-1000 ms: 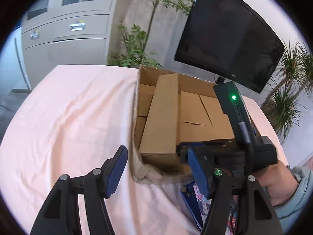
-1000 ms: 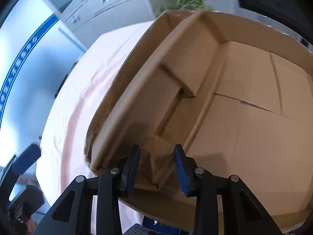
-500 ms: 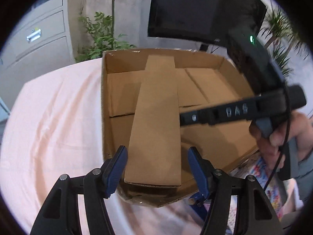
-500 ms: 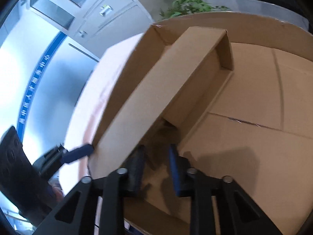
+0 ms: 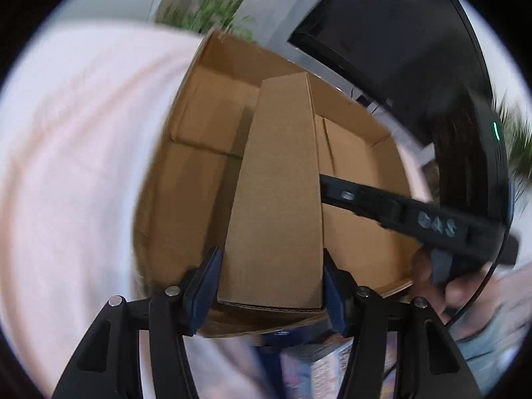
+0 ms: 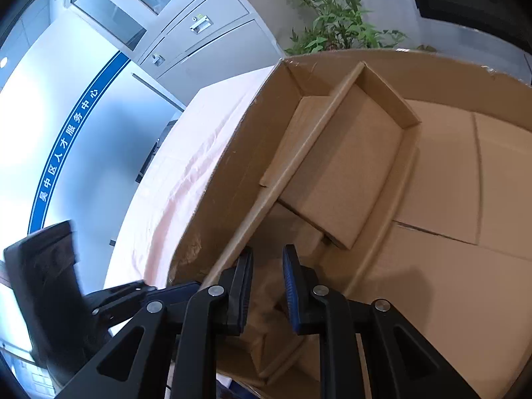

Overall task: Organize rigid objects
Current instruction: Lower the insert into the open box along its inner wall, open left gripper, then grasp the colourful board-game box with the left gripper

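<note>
— Where was the long cardboard flap (image 5: 276, 186) when you brought your left hand-held gripper (image 5: 269, 286) down?

— It lay across the open cardboard box (image 5: 186, 173) on the pink-clothed desk (image 5: 73, 153), its near end between your blue pads (image 5: 204, 286). Your jaws were closing around it; whether the pads already pressed on it, I could not tell through the blur.

— And your right hand-held gripper (image 6: 266, 286)?

— Closed to its narrowest, low inside the box (image 6: 226, 173) at the near wall. Crumpled cardboard showed behind the slim gap between the fingers (image 6: 292, 286), but I could not tell that you pinched anything.

— What crowded you?

— Your right hand (image 5: 442, 282) and its tool reached across the box from the right, just beside the flap. A dark monitor (image 5: 392, 33) stood behind, plants (image 6: 332, 16) and grey cabinets (image 6: 199, 33) beyond, and a colourful printed package (image 5: 319, 369) lay under the box's near edge.
</note>
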`<state>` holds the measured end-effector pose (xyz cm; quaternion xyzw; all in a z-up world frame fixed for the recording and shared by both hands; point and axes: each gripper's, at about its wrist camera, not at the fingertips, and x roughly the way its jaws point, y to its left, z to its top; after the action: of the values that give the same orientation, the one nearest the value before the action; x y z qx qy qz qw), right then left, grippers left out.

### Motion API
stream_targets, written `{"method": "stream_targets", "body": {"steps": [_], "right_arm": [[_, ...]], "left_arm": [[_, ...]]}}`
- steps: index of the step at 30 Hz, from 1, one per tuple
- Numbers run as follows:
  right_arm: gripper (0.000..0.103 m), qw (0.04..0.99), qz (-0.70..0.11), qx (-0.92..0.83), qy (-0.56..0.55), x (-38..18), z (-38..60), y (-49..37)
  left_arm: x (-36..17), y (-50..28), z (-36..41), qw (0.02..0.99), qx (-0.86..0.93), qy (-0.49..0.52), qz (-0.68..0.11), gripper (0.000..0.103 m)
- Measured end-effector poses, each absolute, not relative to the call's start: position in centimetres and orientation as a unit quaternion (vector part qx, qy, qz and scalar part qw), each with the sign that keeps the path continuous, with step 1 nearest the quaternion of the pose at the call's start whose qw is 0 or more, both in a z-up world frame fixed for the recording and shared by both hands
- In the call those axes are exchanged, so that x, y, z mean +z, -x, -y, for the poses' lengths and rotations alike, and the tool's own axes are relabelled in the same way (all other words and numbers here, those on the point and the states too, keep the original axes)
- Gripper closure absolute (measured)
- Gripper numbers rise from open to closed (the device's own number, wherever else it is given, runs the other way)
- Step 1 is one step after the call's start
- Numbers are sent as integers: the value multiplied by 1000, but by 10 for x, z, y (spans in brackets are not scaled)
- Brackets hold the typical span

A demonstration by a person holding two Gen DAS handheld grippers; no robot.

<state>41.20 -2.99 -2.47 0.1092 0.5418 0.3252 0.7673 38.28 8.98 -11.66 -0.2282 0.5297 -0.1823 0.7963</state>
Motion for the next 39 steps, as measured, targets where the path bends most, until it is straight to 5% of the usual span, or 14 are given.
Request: {"method": "stream_targets", "body": {"steps": [2, 7, 13, 14, 16, 22, 28, 30, 31, 32, 39], "right_arm": [[78, 768, -538, 328, -114, -20, 42, -408], [50, 791, -528, 294, -97, -14, 69, -399], [54, 746, -589, 298, -90, -49, 62, -396], [65, 740, -597, 297, -89, -53, 56, -392], [69, 730, -604, 307, -90, -60, 48, -388], [71, 725, -609, 307, -94, -53, 28, -392], [62, 729, -606, 306, -92, -45, 26, -387], [41, 739, -589, 308, -106, -29, 42, -375], [14, 771, -557, 294, -97, -10, 60, -360], [0, 795, -529, 281, -92, 7, 75, -348], [0, 842, -458, 271, -90, 72, 182, -204]], "left_arm": [[-122, -380, -91, 800, -151, 226, -535, 59], [-103, -370, -86, 846, -86, 143, -507, 54], [-111, -384, -72, 849, -96, 64, -515, 54], [-116, -385, -71, 845, -105, 62, -521, 59], [-121, -388, -71, 842, -104, 63, -526, 77], [-80, -369, -99, 885, -84, 84, -450, 76], [-59, -338, -108, 897, -106, 81, -421, 67], [-56, -325, -102, 901, -109, 76, -413, 40], [-52, -316, -99, 904, -111, 73, -407, 23], [-49, -310, -97, 906, -116, 72, -400, 21], [-40, -273, -76, 853, -219, 128, -456, 21]]}}
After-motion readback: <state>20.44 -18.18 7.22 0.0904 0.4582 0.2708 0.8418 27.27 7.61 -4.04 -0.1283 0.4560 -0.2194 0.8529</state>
